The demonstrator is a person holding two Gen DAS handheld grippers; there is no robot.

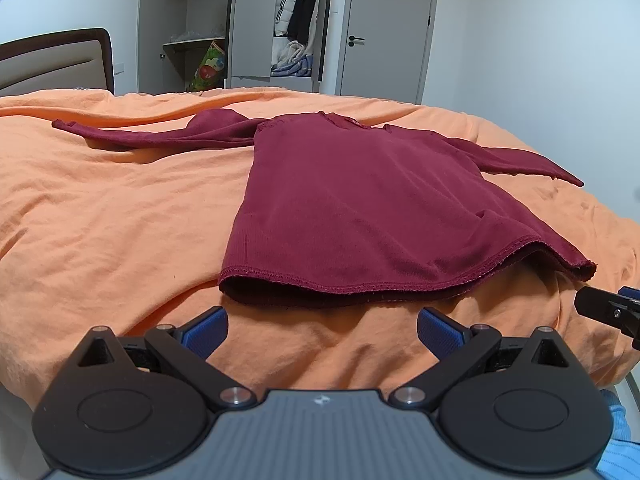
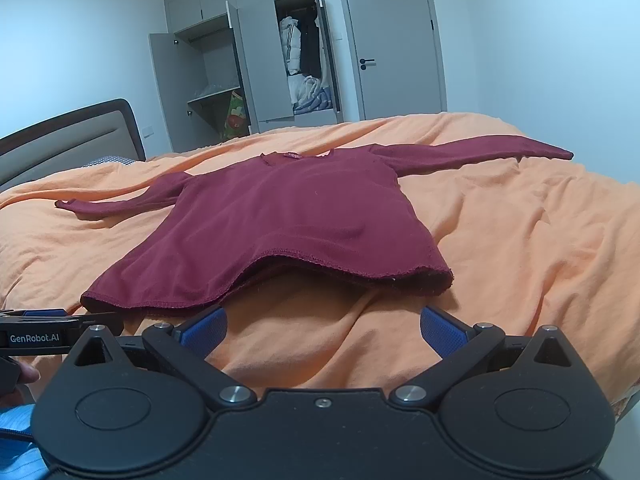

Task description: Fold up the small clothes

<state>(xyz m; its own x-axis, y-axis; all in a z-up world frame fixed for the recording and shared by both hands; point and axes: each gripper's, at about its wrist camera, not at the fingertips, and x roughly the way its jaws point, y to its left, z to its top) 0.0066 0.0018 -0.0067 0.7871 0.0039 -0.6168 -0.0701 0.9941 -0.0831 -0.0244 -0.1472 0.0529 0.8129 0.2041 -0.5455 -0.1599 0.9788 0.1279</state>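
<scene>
1. One maroon long-sleeved top (image 1: pixel 360 200) lies flat on the orange bed cover (image 1: pixel 120 220), both sleeves spread outward, hem toward the cameras and unfolded.
2. Left claw (image 1: pixel 322 334): blue pads spread wide, holding nothing, poised just short of the hem's left part.
3. Right claw (image 2: pixel 323 332): likewise wide open and empty, near the hem's right part.
4. Hem (image 2: pixel 280 276): its right portion stands arched off the cover, leaving a dark gap beneath.
5. Risk: a pinch at that arch may catch only the upper layer, so the body would separate and fold crooked.
6. Risk: the soft, wrinkled cover could be nipped along with the fabric and dragged up
</scene>
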